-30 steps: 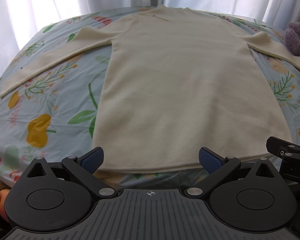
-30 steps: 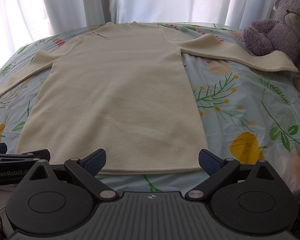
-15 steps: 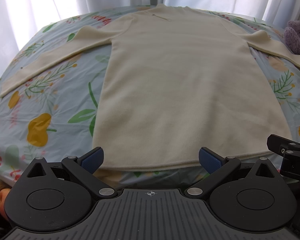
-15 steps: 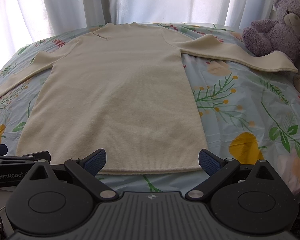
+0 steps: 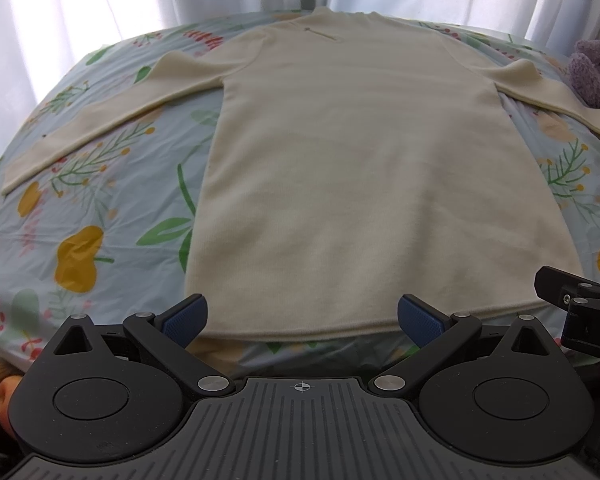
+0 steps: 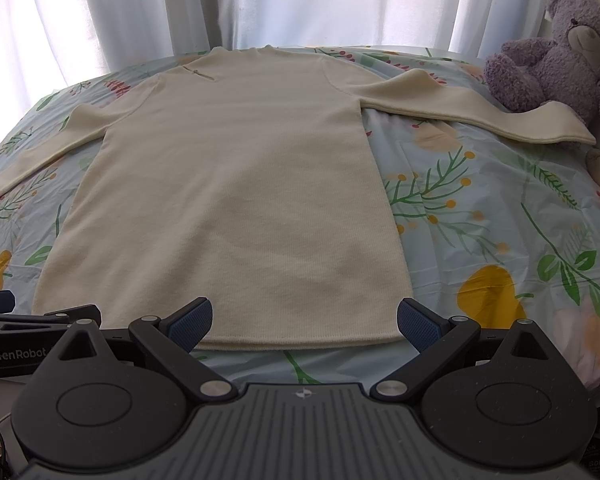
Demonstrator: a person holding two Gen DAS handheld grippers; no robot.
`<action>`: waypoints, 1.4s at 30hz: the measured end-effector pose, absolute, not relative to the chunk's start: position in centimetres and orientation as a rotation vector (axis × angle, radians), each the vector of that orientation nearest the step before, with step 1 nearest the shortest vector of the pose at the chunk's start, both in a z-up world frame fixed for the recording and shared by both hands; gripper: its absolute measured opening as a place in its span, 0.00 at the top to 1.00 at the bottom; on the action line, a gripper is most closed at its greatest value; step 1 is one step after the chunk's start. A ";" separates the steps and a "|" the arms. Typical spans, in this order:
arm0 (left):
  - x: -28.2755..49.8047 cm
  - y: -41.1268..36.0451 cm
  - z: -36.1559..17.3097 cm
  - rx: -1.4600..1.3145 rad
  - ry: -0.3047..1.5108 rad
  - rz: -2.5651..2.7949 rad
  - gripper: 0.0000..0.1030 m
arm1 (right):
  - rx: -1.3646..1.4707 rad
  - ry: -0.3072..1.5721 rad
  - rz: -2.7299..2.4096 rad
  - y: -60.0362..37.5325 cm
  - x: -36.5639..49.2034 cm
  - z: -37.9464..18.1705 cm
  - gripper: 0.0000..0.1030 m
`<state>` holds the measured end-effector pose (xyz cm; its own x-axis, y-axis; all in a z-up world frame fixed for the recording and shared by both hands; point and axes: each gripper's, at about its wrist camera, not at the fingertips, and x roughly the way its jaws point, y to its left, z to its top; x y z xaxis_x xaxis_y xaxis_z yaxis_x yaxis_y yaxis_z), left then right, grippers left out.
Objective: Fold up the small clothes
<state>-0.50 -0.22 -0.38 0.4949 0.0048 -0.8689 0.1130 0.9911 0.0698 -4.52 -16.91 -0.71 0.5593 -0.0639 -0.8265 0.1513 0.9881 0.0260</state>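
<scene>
Cream knit garment (image 5: 364,168) (image 6: 236,200), long-bodied and long-sleeved, spread flat on a bed sheet (image 5: 100,208) (image 6: 480,216) printed with leaves and yellow fruit; collar at the far edge near the white curtains (image 6: 300,0), hem along the near edge of the bed; small zip or tab just beside the collar; one sleeve (image 5: 100,116) stretched out to the left, the other sleeve (image 6: 476,112) out to the right, cuff close by a purple teddy bear (image 6: 560,48); touching or only near it, cannot tell.

Left gripper (image 5: 302,318) poised just short of the hem, jaws spread wide, blue pads (image 5: 186,318) level with the hem edge, nothing held between them; left pad lined up near the garment's left bottom corner.

Right gripper (image 6: 304,320) likewise just short of the hem, jaws spread wide and empty, blue pads (image 6: 418,326) at hem level; right pad beside the garment's right bottom corner; part of the left gripper's body visible at the lower left of the right wrist view, marked "GenRobot".
</scene>
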 end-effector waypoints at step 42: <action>-0.5 -0.2 -0.4 0.124 1.062 -0.066 0.00 | 0.114 0.964 -0.119 -17.1 -4.4 -1.0 0.04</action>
